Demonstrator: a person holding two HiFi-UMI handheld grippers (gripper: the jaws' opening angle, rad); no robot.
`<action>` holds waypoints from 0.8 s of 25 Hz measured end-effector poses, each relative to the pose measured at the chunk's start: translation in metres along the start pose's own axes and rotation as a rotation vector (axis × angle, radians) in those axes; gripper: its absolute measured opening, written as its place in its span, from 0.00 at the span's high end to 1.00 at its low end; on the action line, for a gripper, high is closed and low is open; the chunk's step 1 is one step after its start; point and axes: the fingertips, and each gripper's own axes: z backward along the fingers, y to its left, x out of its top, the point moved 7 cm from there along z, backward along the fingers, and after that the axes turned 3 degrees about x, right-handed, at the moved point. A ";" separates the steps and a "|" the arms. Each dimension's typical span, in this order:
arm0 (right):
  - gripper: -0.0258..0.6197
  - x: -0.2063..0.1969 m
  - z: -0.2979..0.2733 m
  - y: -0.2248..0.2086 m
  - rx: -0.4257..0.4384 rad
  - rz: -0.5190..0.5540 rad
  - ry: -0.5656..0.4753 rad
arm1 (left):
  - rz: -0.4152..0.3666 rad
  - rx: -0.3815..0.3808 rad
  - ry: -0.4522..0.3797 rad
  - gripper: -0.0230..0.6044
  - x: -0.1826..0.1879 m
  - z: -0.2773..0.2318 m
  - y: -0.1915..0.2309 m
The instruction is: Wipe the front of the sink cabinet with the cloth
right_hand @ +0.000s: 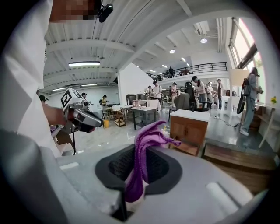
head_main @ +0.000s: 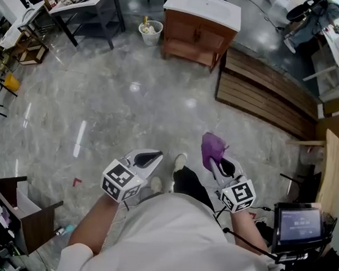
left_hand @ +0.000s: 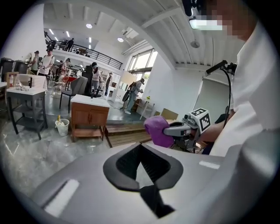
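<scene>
The sink cabinet [head_main: 199, 32] is brown wood with a white top and stands far off across the grey floor; it also shows in both gripper views [left_hand: 89, 117] [right_hand: 189, 124]. The purple cloth [head_main: 213, 145] is pinched in my right gripper [head_main: 218, 158], which is held near my body with the cloth bunched above the jaws [right_hand: 142, 157]. My left gripper [head_main: 149, 157] is level with it on the left, shut with nothing between its jaws [left_hand: 141, 151]. Both grippers are well short of the cabinet.
A white waste bin [head_main: 150, 32] stands left of the cabinet, and a low slatted wooden platform [head_main: 261, 91] lies right of it. A table [head_main: 80, 4] is at the far left, a dark cabinet [head_main: 26, 210] at my near left, and a screen on a stand [head_main: 300, 225] at my right.
</scene>
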 end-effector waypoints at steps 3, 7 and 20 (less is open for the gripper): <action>0.87 0.007 -0.036 -0.036 0.003 -0.008 0.007 | -0.002 -0.022 0.003 0.95 0.015 -0.031 0.034; 0.87 0.038 -0.089 -0.098 0.046 0.000 -0.015 | -0.032 -0.042 0.012 0.95 0.063 -0.076 0.070; 0.87 0.088 -0.235 -0.270 0.071 0.006 -0.060 | -0.072 0.026 -0.010 0.95 0.175 -0.209 0.206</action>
